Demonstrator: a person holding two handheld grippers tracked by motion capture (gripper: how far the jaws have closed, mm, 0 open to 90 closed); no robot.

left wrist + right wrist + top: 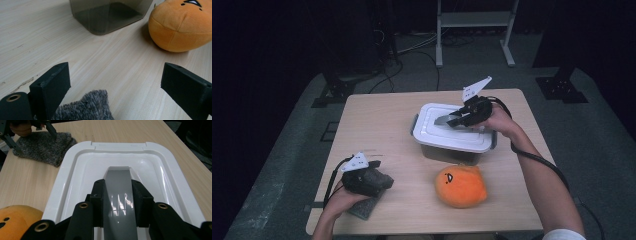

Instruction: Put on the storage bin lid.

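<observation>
Black fingers (pixel 100 202) of the right gripper (pixel 468 116) pinch the grey handle (pixel 119 195) from both sides; it arches up from the middle of the white lid (pixel 75 172). That lid is glossy, rectangular with rounded corners and a sunken centre, and sits on a smoky translucent box (pixel 110 15) on the table (pixel 377 125). Beyond the left gripper (pixel 364 177), whose fingers (pixel 53 82) stand spread wide and empty, lies an orange plush toy (pixel 181 27); a grey knitted cloth (pixel 85 107) lies between them.
</observation>
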